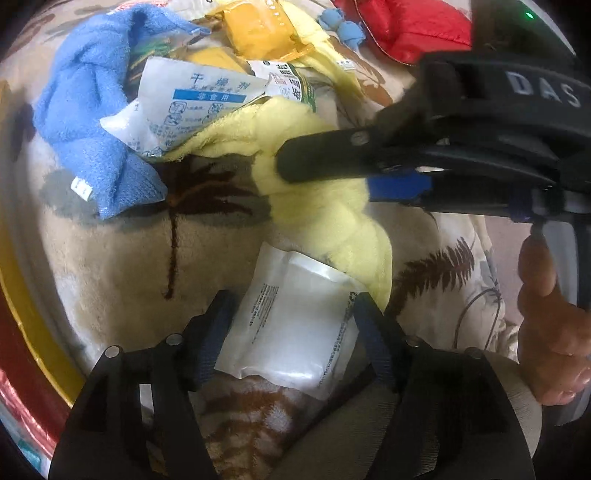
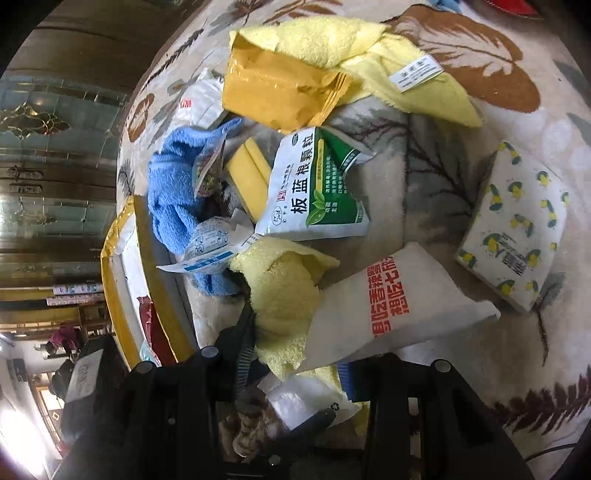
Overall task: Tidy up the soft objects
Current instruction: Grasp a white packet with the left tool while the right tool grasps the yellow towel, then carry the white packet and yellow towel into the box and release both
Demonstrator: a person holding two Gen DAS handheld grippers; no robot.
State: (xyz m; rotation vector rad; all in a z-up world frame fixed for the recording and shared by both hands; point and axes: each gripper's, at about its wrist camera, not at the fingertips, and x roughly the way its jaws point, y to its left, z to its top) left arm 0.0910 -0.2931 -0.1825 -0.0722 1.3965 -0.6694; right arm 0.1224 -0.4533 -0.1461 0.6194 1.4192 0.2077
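Note:
My left gripper [image 1: 291, 314] has its fingers on both sides of a white plastic packet [image 1: 291, 328] lying on the leaf-patterned blanket [image 1: 110, 258]; the pads touch its edges. My right gripper [image 1: 284, 162] reaches in from the right and is shut on a pale yellow towel [image 1: 325, 214]. In the right wrist view the same yellow towel [image 2: 284, 295] sits between my right gripper's fingers [image 2: 295, 354], with a white cloth pouch with red writing [image 2: 384, 314] lying over it. A blue towel [image 1: 85, 110] lies at the left.
A pile sits beyond: a desiccant bag [image 1: 173, 110], an orange packet [image 2: 277, 92], a green-and-white sachet [image 2: 314, 188], a second yellow towel [image 2: 369, 62], a lemon-print pack [image 2: 517, 229]. A red garment [image 1: 406, 26] lies far right. A yellow-rimmed box [image 2: 125, 258] stands left.

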